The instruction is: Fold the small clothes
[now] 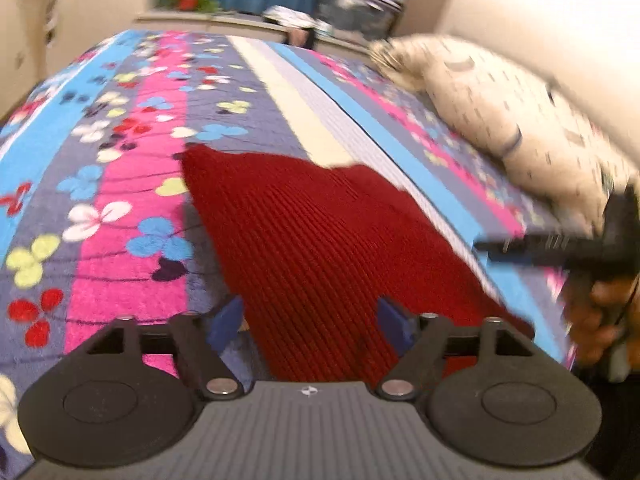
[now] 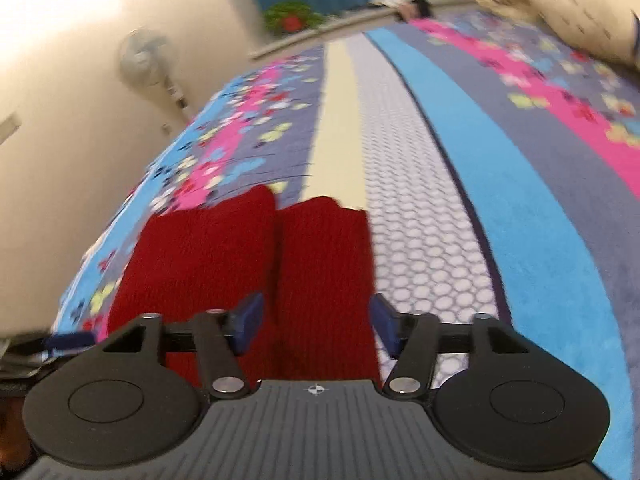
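Red knit garment [image 1: 320, 248] lies flat on flowery striped blanket [image 1: 120, 184], ribs running away from cameras. Left gripper [image 1: 310, 322]: blue fingers spread wide, nothing pinched (garment just under them). Right gripper [image 2: 314, 324]: fingers apart too, over garment's right edge. Cream pillow [image 1: 500, 120] far right.
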Tool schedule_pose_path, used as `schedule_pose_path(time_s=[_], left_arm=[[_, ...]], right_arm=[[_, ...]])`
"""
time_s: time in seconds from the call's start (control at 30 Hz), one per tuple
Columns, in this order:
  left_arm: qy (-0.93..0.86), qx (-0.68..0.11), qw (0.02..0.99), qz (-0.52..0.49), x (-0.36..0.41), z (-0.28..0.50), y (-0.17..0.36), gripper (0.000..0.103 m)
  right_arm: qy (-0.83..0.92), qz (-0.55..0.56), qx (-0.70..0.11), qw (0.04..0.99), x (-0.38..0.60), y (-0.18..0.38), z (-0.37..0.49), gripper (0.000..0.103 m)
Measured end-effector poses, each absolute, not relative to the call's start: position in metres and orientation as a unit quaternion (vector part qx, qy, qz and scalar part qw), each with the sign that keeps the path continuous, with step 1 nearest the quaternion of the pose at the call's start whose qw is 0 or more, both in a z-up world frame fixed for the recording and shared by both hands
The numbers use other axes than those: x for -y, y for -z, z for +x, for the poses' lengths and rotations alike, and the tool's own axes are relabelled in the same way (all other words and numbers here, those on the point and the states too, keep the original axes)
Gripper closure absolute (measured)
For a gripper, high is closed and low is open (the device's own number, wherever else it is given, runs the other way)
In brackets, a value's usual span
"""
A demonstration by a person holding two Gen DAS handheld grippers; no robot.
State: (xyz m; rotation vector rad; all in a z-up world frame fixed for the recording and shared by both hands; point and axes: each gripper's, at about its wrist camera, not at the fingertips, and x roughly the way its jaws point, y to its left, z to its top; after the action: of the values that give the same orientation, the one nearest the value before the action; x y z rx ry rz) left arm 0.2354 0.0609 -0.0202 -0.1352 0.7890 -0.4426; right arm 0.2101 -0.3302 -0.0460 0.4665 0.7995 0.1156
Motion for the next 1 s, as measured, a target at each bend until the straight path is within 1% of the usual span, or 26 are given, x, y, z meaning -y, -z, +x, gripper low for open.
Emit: schedule_pose_path(time_s=[0.13,0.17,0.2,0.23,0.3,0.37,0.47,0.5,0.53,0.57,0.63,0.67,0.73,0.8,0.87,0.9,1.0], left_arm=[[0.204,-0.416,0.872,-0.157,-0.081,0.266,0.030,0.018],[0.201,-0.430,0.861,-0.182,-0.086,0.277,0.037,0.018],[0.199,-0.442,0.851,-0.201,-0.090,0.286,0.044,0.018],[0.200,-0.454,0.840,-0.219,-0.092,0.294,0.052,0.014],[0.211,-0.476,0.809,-0.275,-0.096,0.310,0.072,0.006],[0.227,-0.490,0.778,-0.322,-0.097,0.323,0.089,0.006],[0.233,-0.489,0.766,-0.345,-0.094,0.337,0.104,0.006],[0.235,-0.488,0.765,-0.348,-0.092,0.340,0.107,0.006],[0.235,-0.485,0.768,-0.346,-0.090,0.342,0.108,0.006],[0.233,-0.481,0.775,-0.337,-0.087,0.344,0.106,0.007],[0.233,-0.471,0.792,-0.310,-0.081,0.346,0.098,0.016],[0.236,-0.466,0.801,-0.293,-0.078,0.346,0.092,0.020],[0.244,-0.453,0.816,-0.263,-0.073,0.346,0.075,0.031],[0.249,-0.429,0.836,-0.235,-0.073,0.349,0.055,0.034],[0.249,-0.396,0.859,-0.209,-0.078,0.352,0.032,0.036],[0.249,-0.379,0.869,-0.197,-0.082,0.356,0.021,0.036],[0.251,-0.324,0.895,-0.176,-0.100,0.367,-0.009,0.036]], right_arm=[[-0.044,0.283,-0.435,0.854,0.342,0.079,0.240,0.031],[-0.045,0.291,-0.447,0.845,0.342,0.087,0.246,0.029],[-0.046,0.301,-0.452,0.838,0.342,0.093,0.250,0.021],[-0.047,0.311,-0.455,0.833,0.342,0.098,0.254,0.016],[-0.056,0.316,-0.456,0.830,0.339,0.101,0.258,0.016],[-0.072,0.304,-0.458,0.832,0.333,0.100,0.260,0.016],[-0.088,0.304,-0.459,0.830,0.327,0.102,0.262,0.021],[-0.090,0.311,-0.458,0.828,0.328,0.104,0.262,0.026],[-0.094,0.317,-0.455,0.827,0.328,0.104,0.262,0.038],[-0.101,0.325,-0.449,0.826,0.328,0.104,0.262,0.046],[-0.102,0.324,-0.436,0.833,0.324,0.100,0.258,0.058],[-0.101,0.317,-0.431,0.839,0.322,0.098,0.256,0.060],[-0.097,0.323,-0.415,0.845,0.322,0.094,0.253,0.067],[-0.097,0.322,-0.394,0.855,0.318,0.087,0.250,0.069],[-0.105,0.312,-0.365,0.871,0.310,0.076,0.249,0.073],[-0.109,0.314,-0.345,0.878,0.306,0.069,0.250,0.078],[-0.129,0.300,-0.280,0.903,0.287,0.044,0.262,0.079]])
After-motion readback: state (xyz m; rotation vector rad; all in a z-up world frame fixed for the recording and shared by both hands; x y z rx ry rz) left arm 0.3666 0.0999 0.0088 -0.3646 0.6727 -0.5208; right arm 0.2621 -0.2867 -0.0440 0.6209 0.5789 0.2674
